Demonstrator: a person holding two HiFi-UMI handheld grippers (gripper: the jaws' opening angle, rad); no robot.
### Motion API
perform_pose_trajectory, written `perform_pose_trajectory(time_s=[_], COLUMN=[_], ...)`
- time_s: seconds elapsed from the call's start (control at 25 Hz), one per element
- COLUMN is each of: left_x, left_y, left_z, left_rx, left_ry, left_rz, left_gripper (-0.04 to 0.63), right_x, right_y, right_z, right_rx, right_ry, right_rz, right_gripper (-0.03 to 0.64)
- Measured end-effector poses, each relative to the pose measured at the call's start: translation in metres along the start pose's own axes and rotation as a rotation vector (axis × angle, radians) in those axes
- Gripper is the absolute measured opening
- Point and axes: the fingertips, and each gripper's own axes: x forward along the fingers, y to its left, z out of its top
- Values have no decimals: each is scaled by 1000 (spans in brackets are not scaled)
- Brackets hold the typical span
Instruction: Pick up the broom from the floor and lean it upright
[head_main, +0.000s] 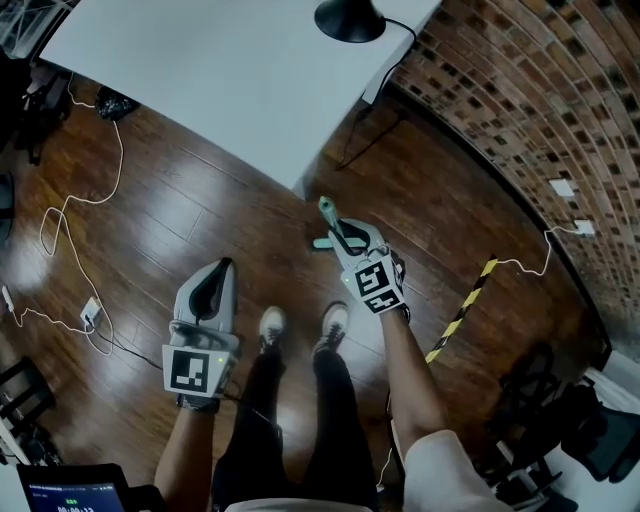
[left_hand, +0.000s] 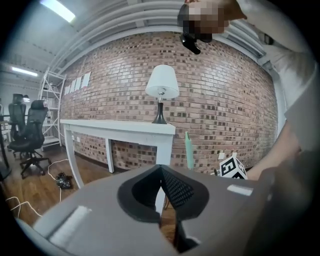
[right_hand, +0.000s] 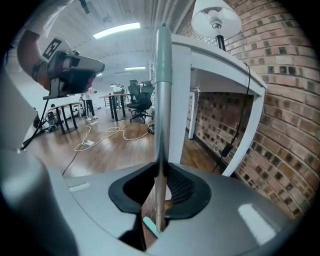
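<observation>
Right gripper (right_hand: 159, 190) jaws clamped on broom (right_hand: 160, 100) handle, held partly apart by it. Broom stood upright, green grip topmost, teal head below, just beside corner of white table (right_hand: 220, 60), near brick wall (right_hand: 280, 125). Left gripper (left_hand: 161, 195) jaws closed together, nothing between; held apart from broom, over wooden floor (head_main: 200, 220).
</observation>
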Motion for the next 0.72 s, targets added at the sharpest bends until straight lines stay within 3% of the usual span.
perform_pose_trajectory(time_s=[0.44, 0.72], left_x=[-1, -3], left_y=[-7, 0], left_z=[-18, -21], left_rx=[-31, -8], left_ry=[81, 43], left_rz=[46, 59], left_gripper=[2, 2], right_x=[24, 33], right_y=[-8, -13], right_z=[7, 10], right_rx=[-38, -44], right_ry=[-26, -49], right_rz=[53, 46], right_gripper=[91, 94])
